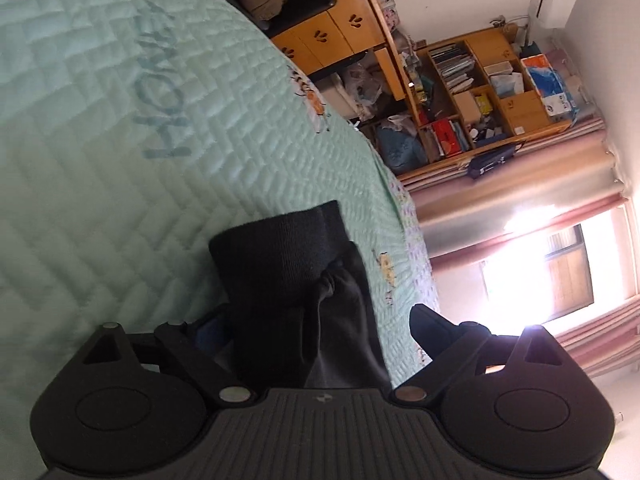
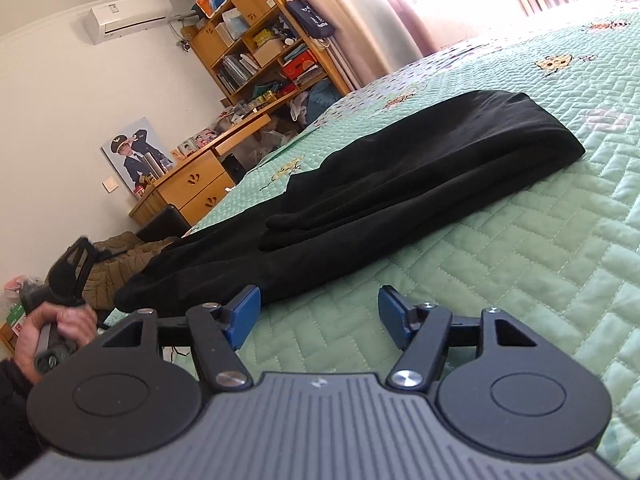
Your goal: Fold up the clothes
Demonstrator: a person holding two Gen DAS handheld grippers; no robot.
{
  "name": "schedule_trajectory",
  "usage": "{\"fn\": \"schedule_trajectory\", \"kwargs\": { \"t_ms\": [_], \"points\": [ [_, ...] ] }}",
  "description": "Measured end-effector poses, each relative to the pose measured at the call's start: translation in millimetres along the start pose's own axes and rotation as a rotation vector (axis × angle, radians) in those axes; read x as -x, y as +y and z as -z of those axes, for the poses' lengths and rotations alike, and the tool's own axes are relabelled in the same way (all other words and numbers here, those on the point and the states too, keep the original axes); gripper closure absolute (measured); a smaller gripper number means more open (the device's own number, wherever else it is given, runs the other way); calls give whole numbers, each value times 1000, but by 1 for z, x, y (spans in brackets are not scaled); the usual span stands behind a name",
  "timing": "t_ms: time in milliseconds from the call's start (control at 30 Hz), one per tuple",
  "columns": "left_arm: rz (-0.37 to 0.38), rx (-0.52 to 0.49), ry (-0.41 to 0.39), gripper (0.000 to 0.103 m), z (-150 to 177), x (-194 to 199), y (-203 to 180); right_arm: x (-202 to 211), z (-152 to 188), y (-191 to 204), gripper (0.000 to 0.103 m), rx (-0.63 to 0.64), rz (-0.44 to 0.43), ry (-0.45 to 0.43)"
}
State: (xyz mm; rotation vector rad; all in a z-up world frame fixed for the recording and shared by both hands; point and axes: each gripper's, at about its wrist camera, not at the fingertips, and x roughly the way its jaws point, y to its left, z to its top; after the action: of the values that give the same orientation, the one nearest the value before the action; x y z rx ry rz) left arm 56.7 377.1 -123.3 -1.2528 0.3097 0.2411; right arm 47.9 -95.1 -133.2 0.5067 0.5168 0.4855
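A black garment lies lengthwise on the green quilted bedspread, folded over itself, its rounded end at the far right. In the left wrist view its ribbed cuff end hangs between the wide jaws of my left gripper. The cloth covers the left finger, and the right fingertip stands clear of it. My right gripper is open low over the bedspread, with only quilt between its blue pads. Its left pad sits just short of the garment's near edge. A hand holds the left gripper at far left.
Beyond the bed's far edge stand a wooden desk and a full bookshelf. Pink curtains cover a bright window. An olive padded jacket lies beside the bed near the left hand. An air conditioner hangs on the wall.
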Motion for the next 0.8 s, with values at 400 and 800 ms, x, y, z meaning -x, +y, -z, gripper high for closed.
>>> {"fn": "schedule_trajectory", "kwargs": {
  "t_ms": [400, 800],
  "points": [
    [-65, 94, 35, 1, -20, -38, -15, -1, -6, 1, 34, -20, 1, 17],
    [-68, -98, 29, 65, -15, -46, -24, 18, -49, -30, 27, -36, 125, -89]
  ]
}}
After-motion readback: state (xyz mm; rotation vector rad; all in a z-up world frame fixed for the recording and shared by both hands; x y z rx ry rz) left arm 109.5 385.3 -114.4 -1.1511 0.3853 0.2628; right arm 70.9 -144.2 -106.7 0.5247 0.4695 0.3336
